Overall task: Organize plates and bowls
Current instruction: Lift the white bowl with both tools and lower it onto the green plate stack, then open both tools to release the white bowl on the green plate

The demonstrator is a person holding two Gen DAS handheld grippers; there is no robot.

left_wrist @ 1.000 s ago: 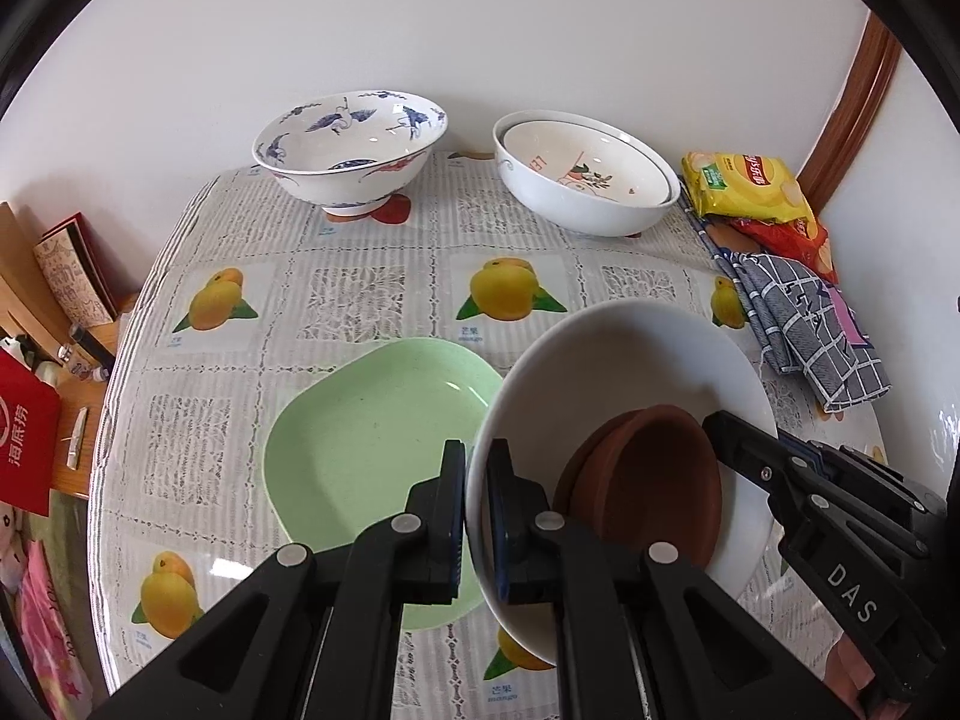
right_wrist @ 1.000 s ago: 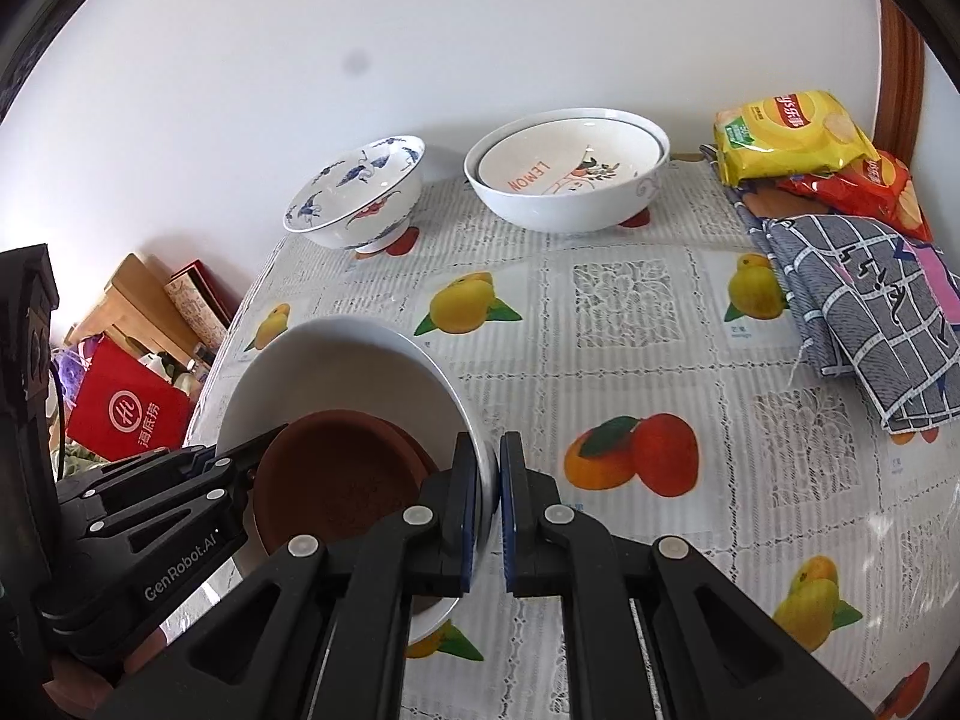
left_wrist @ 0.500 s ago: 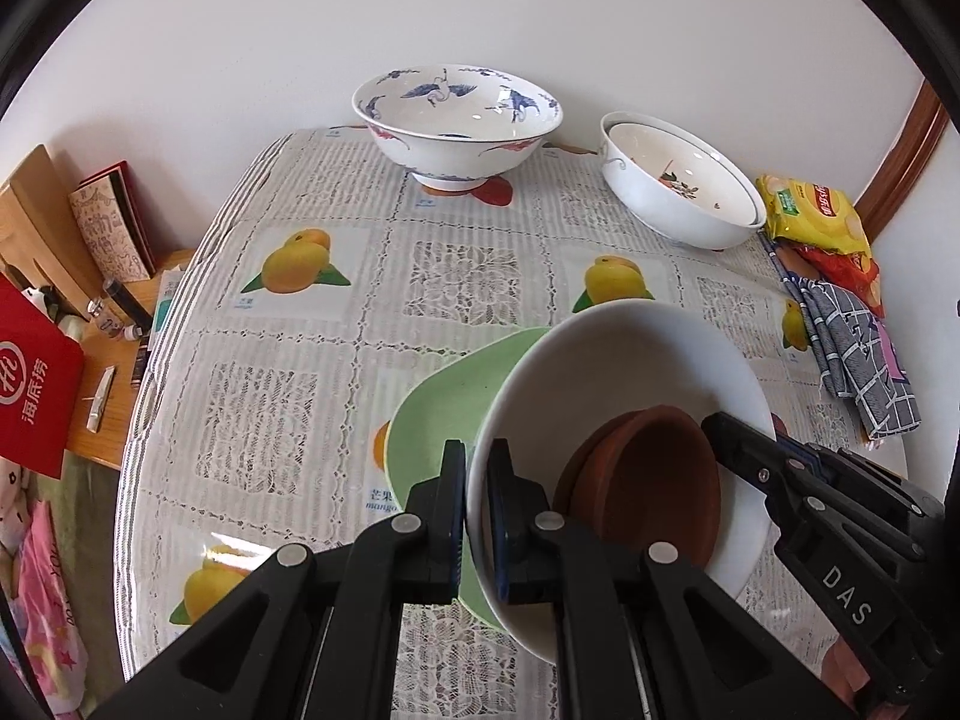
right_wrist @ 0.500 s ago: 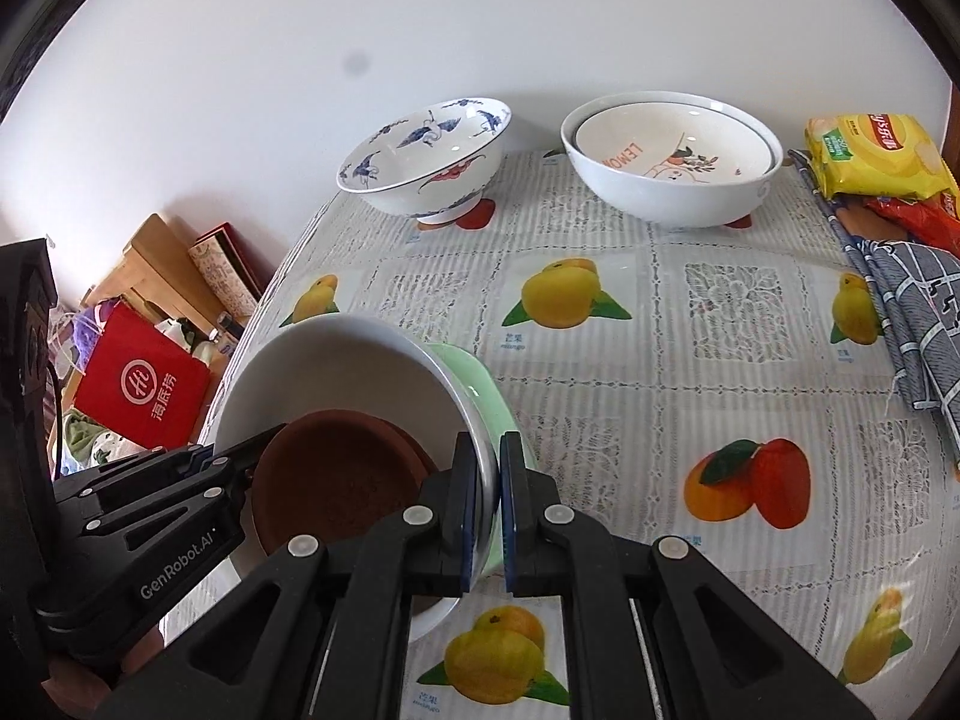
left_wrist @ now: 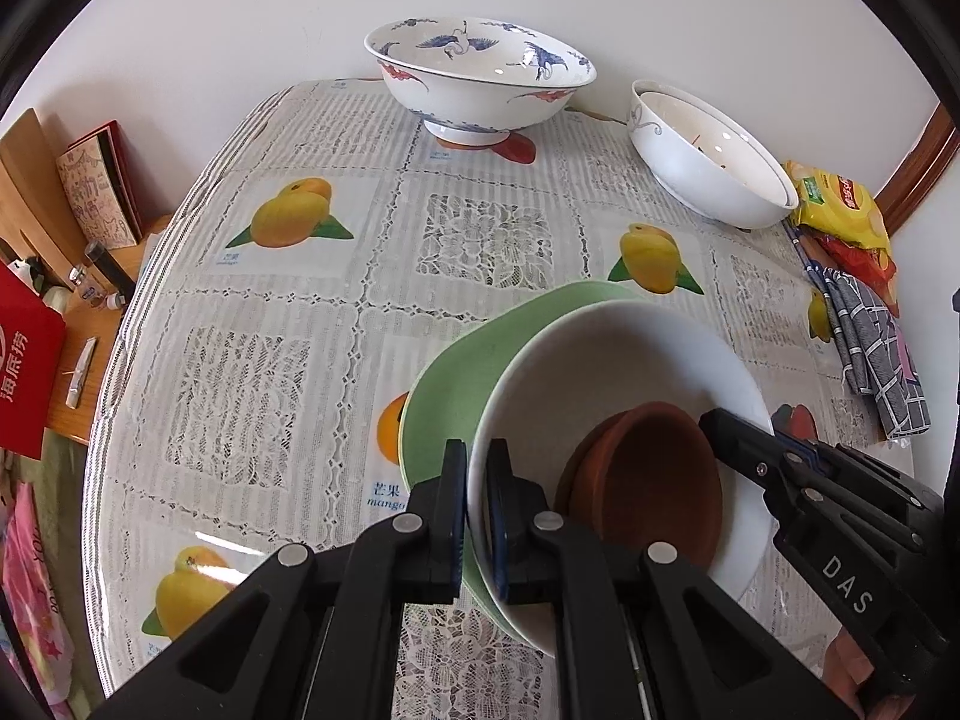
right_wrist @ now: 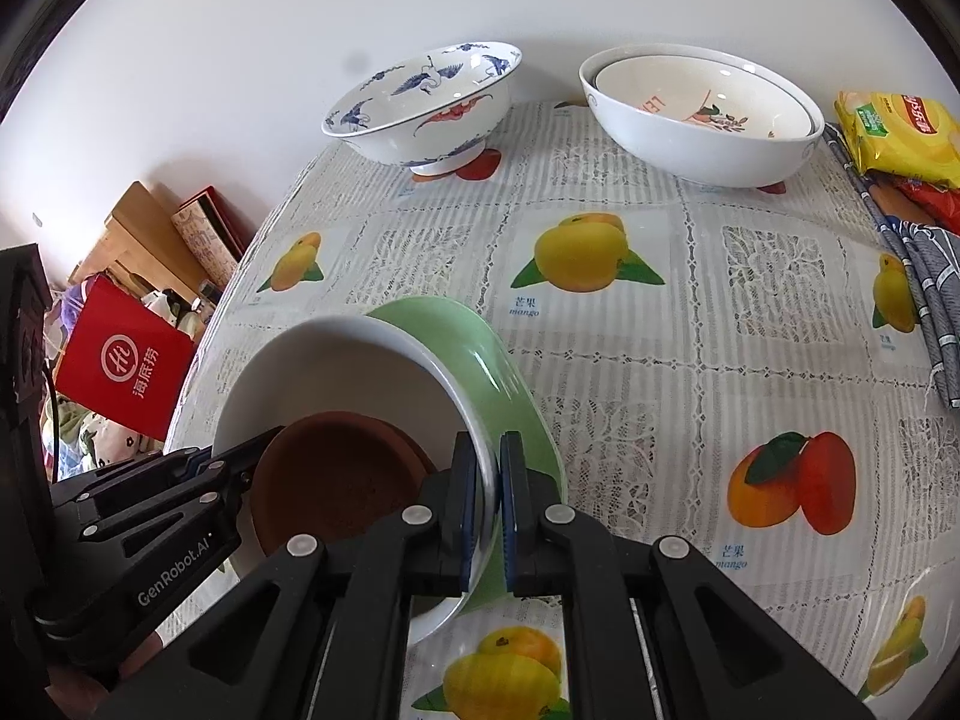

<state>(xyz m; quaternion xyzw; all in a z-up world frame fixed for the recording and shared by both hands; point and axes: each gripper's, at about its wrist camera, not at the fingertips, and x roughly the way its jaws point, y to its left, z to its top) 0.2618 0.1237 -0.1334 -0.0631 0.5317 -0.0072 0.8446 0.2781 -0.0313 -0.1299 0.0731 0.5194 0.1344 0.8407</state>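
**A:** Fruit-printed oilcloth [left_wrist: 288, 324] is seen covering the table, with a plain white wall behind it. Which step is judged to be in hand?

**B:** A stacking step. A white bowl [left_wrist: 630, 360] with a brown dish [left_wrist: 654, 480] nested inside is held by its rim from both sides, directly over the green plate [left_wrist: 456, 378]. The left gripper [left_wrist: 477, 510] is clamped tight on the near-left rim; the right gripper [right_wrist: 491, 504] is likewise pinched shut on the opposite rim. Whether the bowl's base is touching the plate cannot be told; the bowl appears tilted.

**A:** And what lies further out?

**B:** A blue-and-white crane bowl [left_wrist: 480, 78] is set at the far edge by the wall, and beside it a large white bowl [right_wrist: 696, 114] with a smaller bowl nested in it. Snack packets [right_wrist: 900, 132] and a checked cloth [left_wrist: 876, 348] are placed at the right edge.

**A:** What is called for next?

**B:** Probably the bowl should be levelled and centred on the green plate, lowered until it is seated, and only then should both sets of jaws be released, so that the brown dish is not slid out.
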